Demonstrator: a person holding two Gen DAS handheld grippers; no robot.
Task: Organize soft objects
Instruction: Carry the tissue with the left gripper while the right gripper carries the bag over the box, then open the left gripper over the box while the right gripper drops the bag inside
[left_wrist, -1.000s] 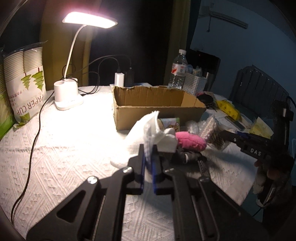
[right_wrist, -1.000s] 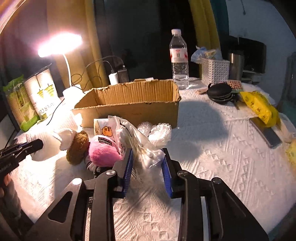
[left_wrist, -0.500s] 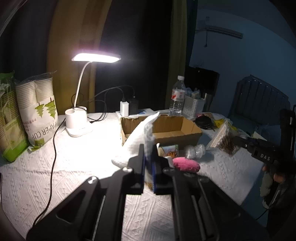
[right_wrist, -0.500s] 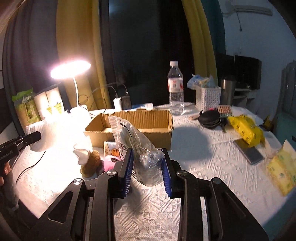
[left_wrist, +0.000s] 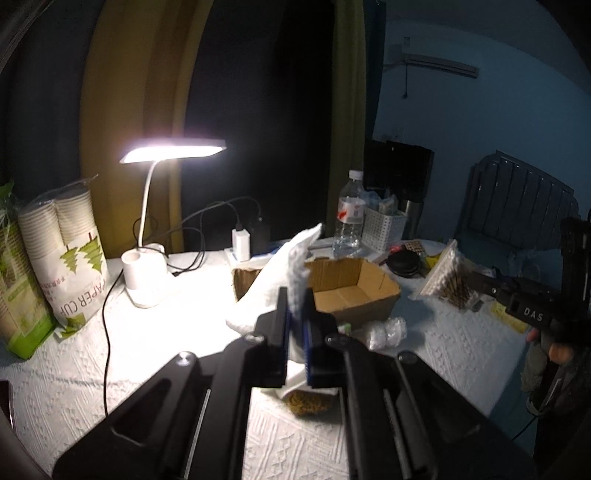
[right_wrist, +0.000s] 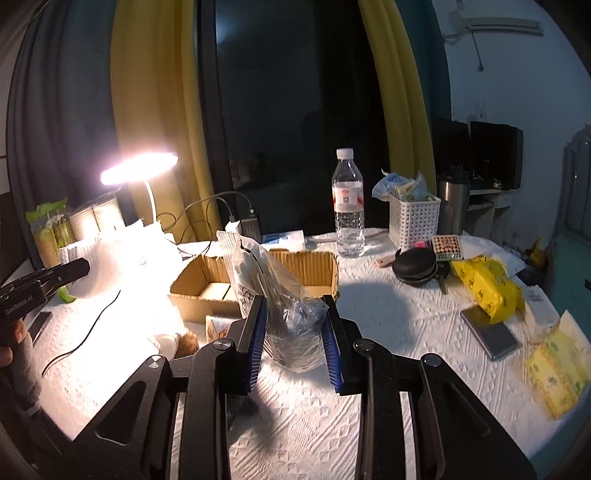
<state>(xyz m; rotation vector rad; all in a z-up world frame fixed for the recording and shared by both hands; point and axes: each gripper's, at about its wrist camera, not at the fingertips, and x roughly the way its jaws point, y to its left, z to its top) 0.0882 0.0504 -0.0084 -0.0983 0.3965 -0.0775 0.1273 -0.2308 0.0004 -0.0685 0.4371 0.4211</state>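
My left gripper (left_wrist: 295, 314) is shut on a white cloth (left_wrist: 280, 277) and holds it in the air in front of the open cardboard box (left_wrist: 354, 291). The cloth also shows in the right wrist view (right_wrist: 118, 262), hanging from the left gripper (right_wrist: 79, 267). My right gripper (right_wrist: 293, 314) is shut on a clear plastic bag of cotton swabs (right_wrist: 273, 295), held above the table before the box (right_wrist: 258, 280). The bag also shows in the left wrist view (left_wrist: 448, 277). A brown plush (left_wrist: 308, 400) and bubble wrap (left_wrist: 382, 330) lie on the table below.
A lit desk lamp (left_wrist: 147, 266) and a paper cup pack (left_wrist: 66, 258) stand at the left, with cables. A water bottle (right_wrist: 348, 206), white basket (right_wrist: 413, 218), black case (right_wrist: 417, 267), yellow packs (right_wrist: 487, 288) and a phone (right_wrist: 489, 332) sit at the right.
Both grippers have risen from the pile on the table, lifting the cloth and the bag high above it. The pink plush has dropped out of sight below.
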